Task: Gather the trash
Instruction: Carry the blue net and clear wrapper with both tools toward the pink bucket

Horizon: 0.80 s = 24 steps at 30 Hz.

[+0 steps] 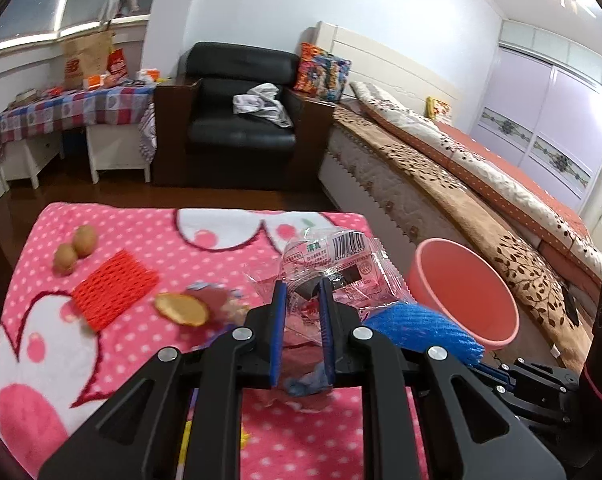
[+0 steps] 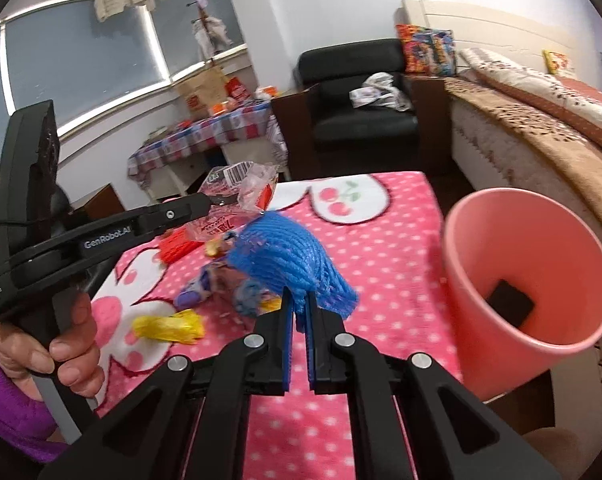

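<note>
We see the blue foam net (image 2: 291, 258) pinched in the right gripper (image 2: 300, 308), the pink bin (image 2: 529, 280) just to its right. The left gripper (image 1: 303, 296), farther from the bin's mouth, grips the clear wrapper (image 1: 333, 264).

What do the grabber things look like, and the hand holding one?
Both grippers are black plastic with silver round screws and blue pads on the inner finger faces: the left gripper and the right gripper. Seen from the side, the left one has white "GenRobot.AI" lettering and a pistol-style handle. The left hand is bare, with a purple sleeve.
</note>
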{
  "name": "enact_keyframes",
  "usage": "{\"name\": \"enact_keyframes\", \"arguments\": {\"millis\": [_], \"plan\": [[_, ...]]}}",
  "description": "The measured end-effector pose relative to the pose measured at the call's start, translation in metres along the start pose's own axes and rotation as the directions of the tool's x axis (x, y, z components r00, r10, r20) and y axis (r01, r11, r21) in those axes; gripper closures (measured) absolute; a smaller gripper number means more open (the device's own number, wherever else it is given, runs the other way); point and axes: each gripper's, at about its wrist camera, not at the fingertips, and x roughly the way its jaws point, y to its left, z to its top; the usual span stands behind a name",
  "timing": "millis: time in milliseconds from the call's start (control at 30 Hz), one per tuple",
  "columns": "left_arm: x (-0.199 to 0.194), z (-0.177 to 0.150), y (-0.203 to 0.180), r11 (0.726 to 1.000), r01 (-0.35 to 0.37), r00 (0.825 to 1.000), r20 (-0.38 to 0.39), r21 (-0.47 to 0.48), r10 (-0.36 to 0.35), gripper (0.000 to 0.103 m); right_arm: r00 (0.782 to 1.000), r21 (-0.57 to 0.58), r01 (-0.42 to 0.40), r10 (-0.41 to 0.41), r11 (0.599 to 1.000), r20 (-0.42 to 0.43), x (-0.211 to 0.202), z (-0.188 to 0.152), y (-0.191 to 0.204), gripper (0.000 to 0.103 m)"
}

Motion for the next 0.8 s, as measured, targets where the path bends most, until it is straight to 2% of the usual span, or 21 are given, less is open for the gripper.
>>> {"name": "enact_keyframes", "arguments": {"millis": [433,800], "plan": [[0.030,0.007,-0.050,0.995,0.060,0.998,-0.039,0.082,-0.057,0.088,0.984,0.128,0.171,-0.176,0.977,0.033,-0.023,0.003,-0.070,0.098],[0.049,0.007,-0.085,0.982,0.119,0.992,-0.066,0.146,-0.110,0.088,0.963,0.191,0.250,-0.263,0.949,0.050,-0.042,0.003,-0.103,0.098]]}}
